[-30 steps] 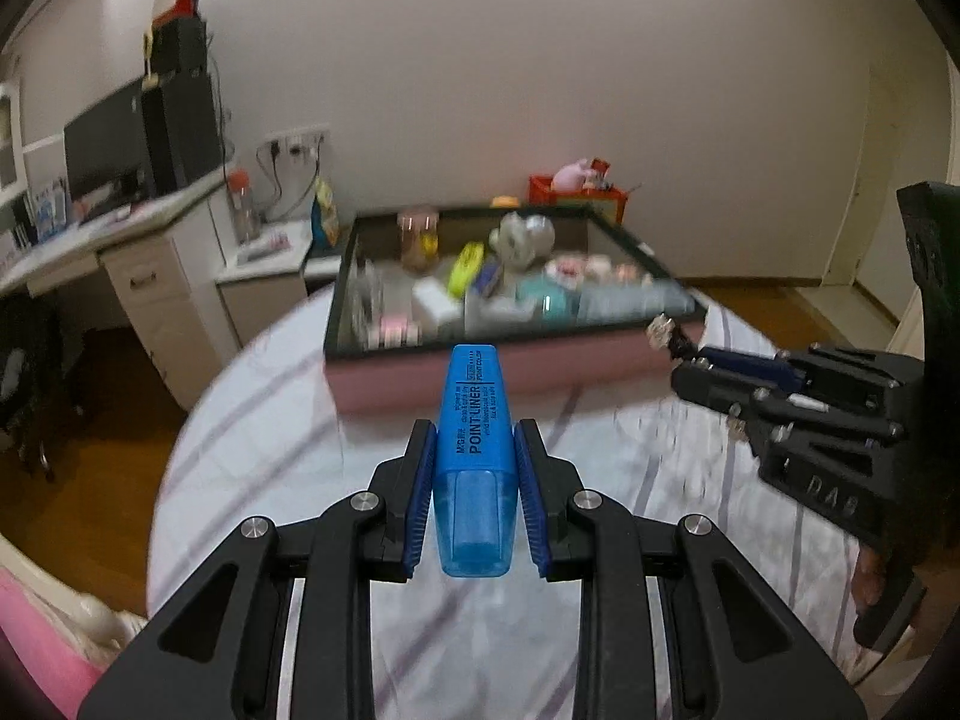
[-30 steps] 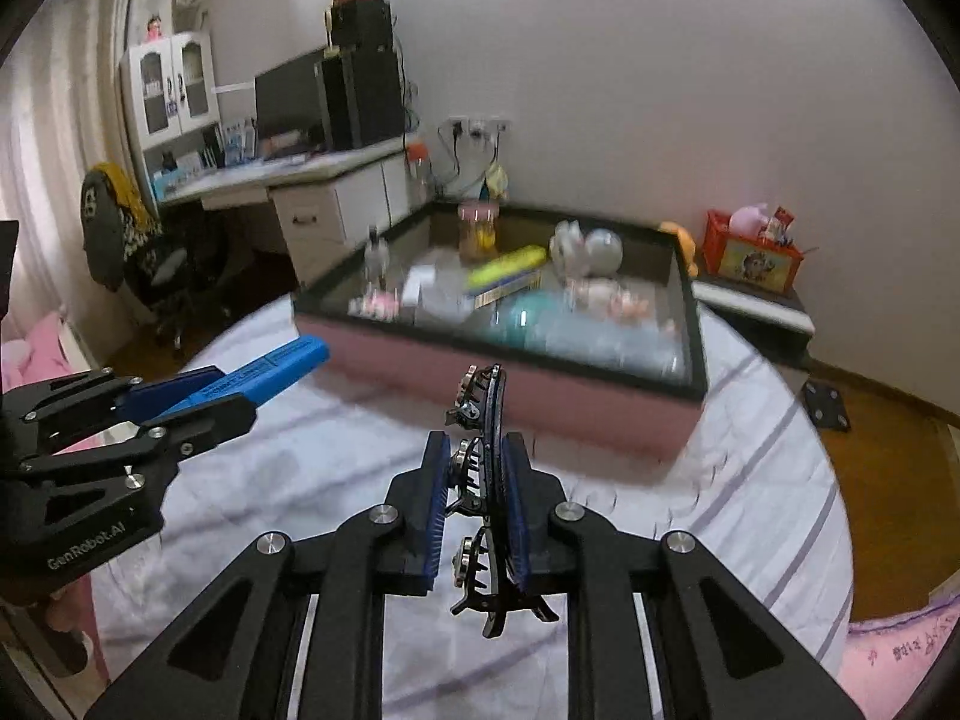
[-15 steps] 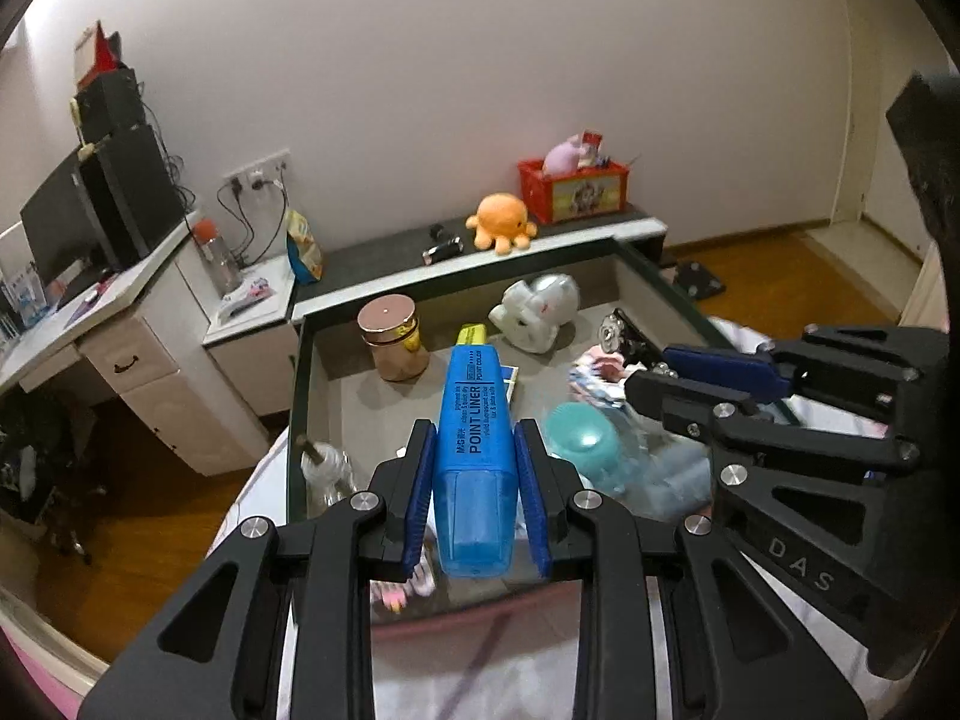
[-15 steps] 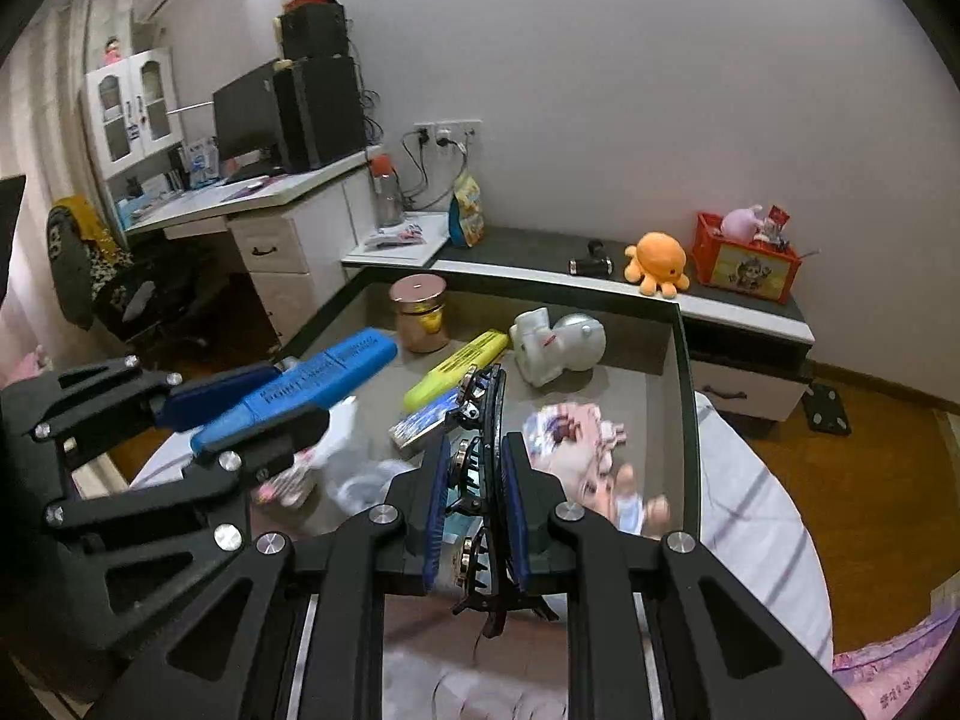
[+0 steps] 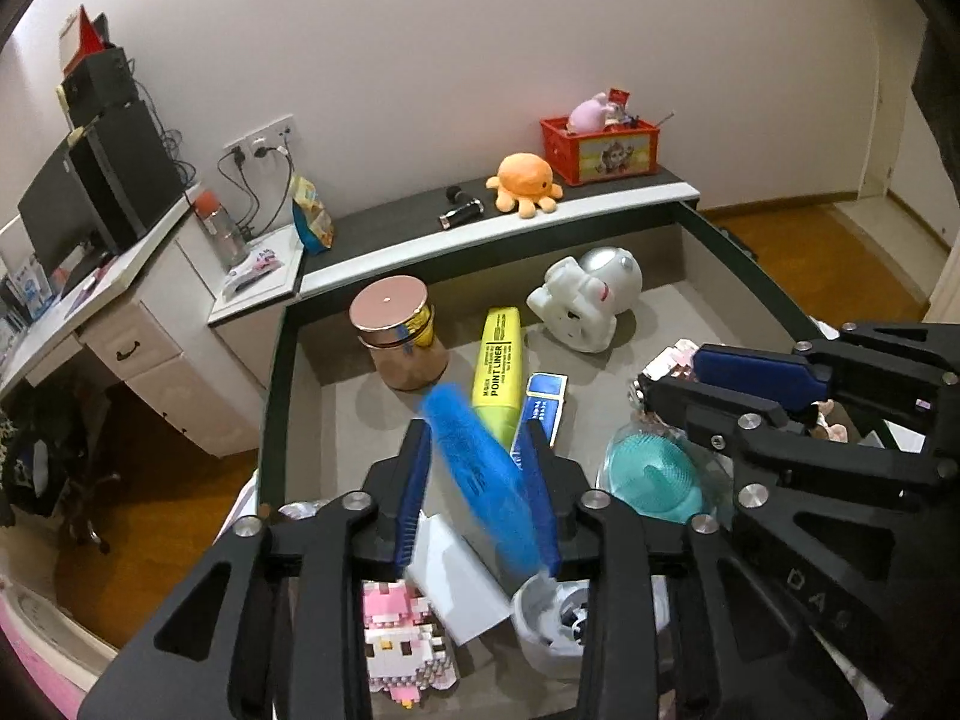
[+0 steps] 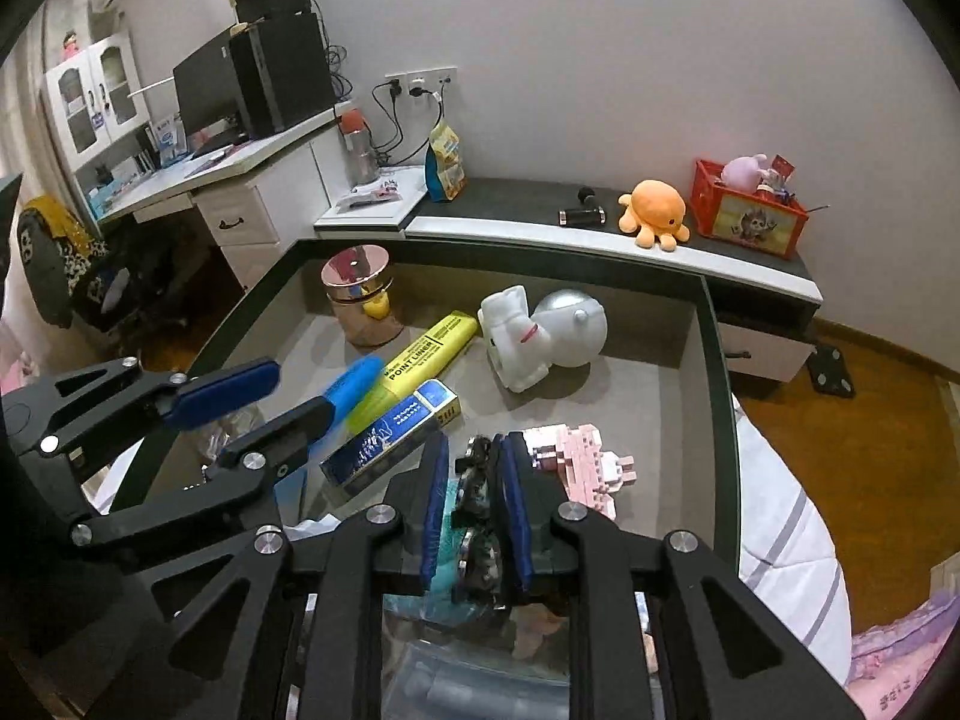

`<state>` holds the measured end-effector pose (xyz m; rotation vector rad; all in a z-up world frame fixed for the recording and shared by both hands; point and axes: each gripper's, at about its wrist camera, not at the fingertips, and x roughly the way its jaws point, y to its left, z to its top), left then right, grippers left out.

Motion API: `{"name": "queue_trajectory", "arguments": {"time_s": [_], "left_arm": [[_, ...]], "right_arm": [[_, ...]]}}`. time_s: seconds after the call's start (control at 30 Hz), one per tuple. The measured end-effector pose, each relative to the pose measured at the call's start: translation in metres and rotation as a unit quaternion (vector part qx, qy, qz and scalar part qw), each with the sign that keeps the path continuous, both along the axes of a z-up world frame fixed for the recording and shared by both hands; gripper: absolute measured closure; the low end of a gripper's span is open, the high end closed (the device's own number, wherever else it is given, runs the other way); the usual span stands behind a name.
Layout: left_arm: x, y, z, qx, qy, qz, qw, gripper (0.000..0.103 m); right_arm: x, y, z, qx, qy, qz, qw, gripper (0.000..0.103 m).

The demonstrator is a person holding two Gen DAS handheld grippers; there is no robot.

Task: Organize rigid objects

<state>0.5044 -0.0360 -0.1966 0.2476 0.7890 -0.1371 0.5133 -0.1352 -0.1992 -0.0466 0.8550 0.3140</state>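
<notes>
Both grippers now hang over the tray (image 5: pixel 273 360); our left gripper (image 5: pixel 480 480) is spreading, so the blue marker (image 5: pixel 480 480) slips out tilted and may knock the yellow marker (image 5: pixel 497 372), while our right gripper (image 6: pixel 474 498) pinches the clip (image 6: pixel 477 504).

You've got a dark-rimmed tray (image 5: pixel 273 372) with a grey floor, sitting on a bed under a striped white sheet (image 6: pixel 786 546). On the tray floor: copper-lidded jar (image 5: pixel 399 333) upright at the far left, yellow highlighter (image 5: pixel 497 372) lying flat just beside it, blue card box (image 5: pixel 543 405) touching the highlighter. White astronaut figure (image 5: pixel 585 300) on its side towards the far right. Nearer you: teal silicone brush (image 5: pixel 651 474), white card (image 5: pixel 456 582), pink-white block figure (image 5: pixel 399 636), pink block piece (image 6: pixel 579 456).
</notes>
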Motion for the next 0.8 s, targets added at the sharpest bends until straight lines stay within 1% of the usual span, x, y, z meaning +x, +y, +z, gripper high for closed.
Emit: {"name": "queue_trajectory", "arguments": {"time_s": [0.03, 0.07, 0.1, 0.13, 0.17, 0.2, 0.23, 0.27, 0.33, 0.4, 0.47, 0.53, 0.57, 0.67, 0.8], "left_arm": [[-0.003, 0.002, 0.002, 0.003, -0.005, 0.006, 1.0000, 0.056], [-0.005, 0.006, 0.004, 0.004, -0.010, 0.013, 0.9999, 0.045], [-0.009, 0.011, 0.008, 0.004, -0.020, 0.022, 0.9996, 0.030], [-0.013, 0.016, 0.012, 0.000, -0.031, 0.032, 0.9990, 0.024], [-0.017, 0.022, 0.017, -0.007, -0.041, 0.040, 0.9983, 0.016], [-0.024, 0.030, 0.023, -0.022, -0.048, 0.047, 0.9975, 0.012], [-0.028, 0.034, 0.026, -0.031, -0.052, 0.050, 0.9969, 0.009], [-0.033, 0.039, 0.031, -0.042, -0.060, 0.055, 0.9958, 0.001], [-0.048, 0.046, 0.041, -0.060, -0.083, 0.064, 0.9927, 0.000], [-0.059, 0.049, 0.047, -0.073, -0.086, 0.061, 0.9917, 0.000], [-0.070, 0.050, 0.053, -0.080, -0.092, 0.061, 0.9907, 0.000], [-0.088, 0.051, 0.058, -0.081, -0.098, 0.058, 0.9903, 0.000], [-0.093, 0.051, 0.060, -0.081, -0.099, 0.057, 0.9902, 0.000], [-0.120, 0.051, 0.067, -0.082, -0.110, 0.051, 0.9892, 0.000], [-0.163, 0.049, 0.077, -0.089, -0.130, 0.043, 0.9867, 0.000]], "right_arm": [[-0.003, -0.002, 0.002, 0.002, -0.004, -0.004, 1.000, 0.077], [-0.006, -0.003, 0.004, 0.002, -0.010, -0.009, 1.000, 0.073], [-0.009, -0.006, 0.007, 0.001, -0.017, -0.015, 1.000, 0.067], [-0.014, -0.010, 0.012, 0.004, -0.024, -0.021, 0.999, 0.059], [-0.019, -0.014, 0.017, 0.011, -0.030, -0.028, 0.999, 0.054], [-0.023, -0.017, 0.021, 0.018, -0.036, -0.032, 0.999, 0.041], [-0.031, -0.020, 0.028, 0.025, -0.044, -0.033, 0.998, 0.025], [-0.036, -0.021, 0.032, 0.030, -0.049, -0.034, 0.998, 0.019], [-0.052, -0.022, 0.044, 0.037, -0.066, -0.032, 0.997, 0.018], [-0.065, -0.018, 0.053, 0.037, -0.076, -0.024, 0.996, 0.017], [-0.077, -0.014, 0.060, 0.027, -0.084, -0.021, 0.996, 0.013], [-0.091, -0.012, 0.066, 0.022, -0.096, -0.018, 0.995, 0.000], [-0.100, -0.013, 0.069, 0.011, -0.105, -0.028, 0.994, 0.000], [-0.124, -0.015, 0.078, 0.019, -0.118, -0.023, 0.993, 0.000], [-0.160, -0.015, 0.086, 0.006, -0.140, -0.024, 0.990, 0.000]]}}
